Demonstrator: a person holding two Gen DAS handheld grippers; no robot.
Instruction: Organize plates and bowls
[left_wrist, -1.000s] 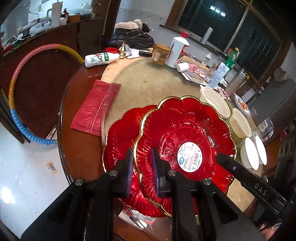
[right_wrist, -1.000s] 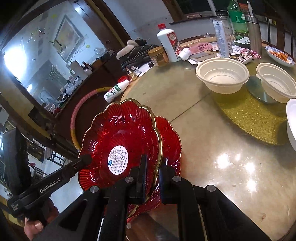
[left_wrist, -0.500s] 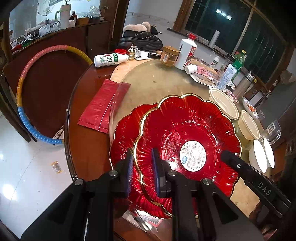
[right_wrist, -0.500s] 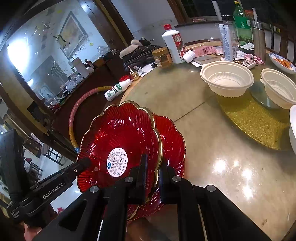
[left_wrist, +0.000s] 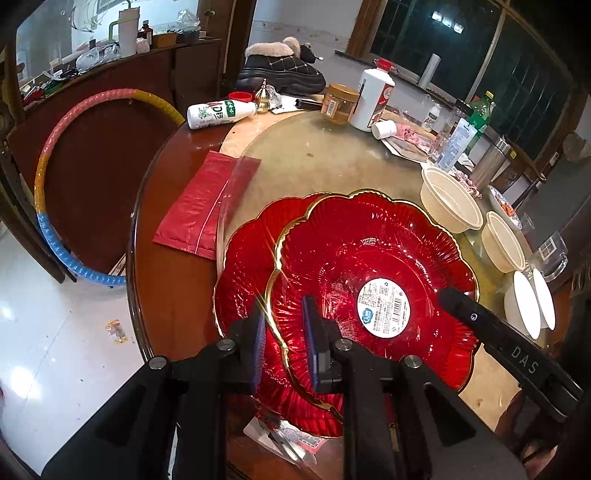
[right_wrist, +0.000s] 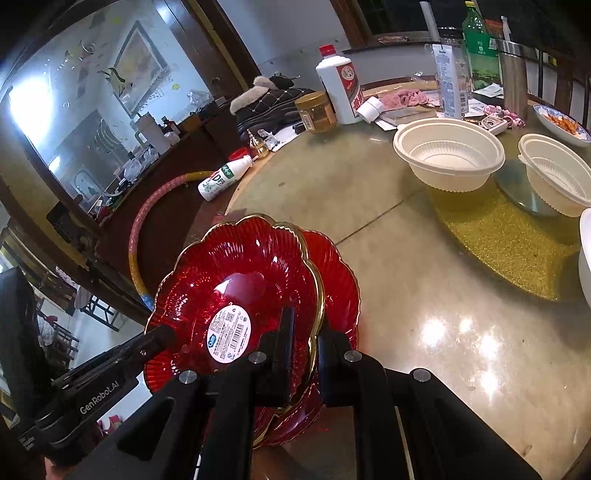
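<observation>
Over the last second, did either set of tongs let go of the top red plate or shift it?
No release. Both the left tongs and the right tongs stay clamped on opposite rims of the top red plate. It has drifted slightly farther over the lower red plate, still not centred on it. The white bowls and the bottles have not moved.

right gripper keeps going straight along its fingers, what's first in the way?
Likely nothing new: the right gripper already straddles the top red plate's rim. Beyond it, probably the left gripper on the far rim.
</observation>
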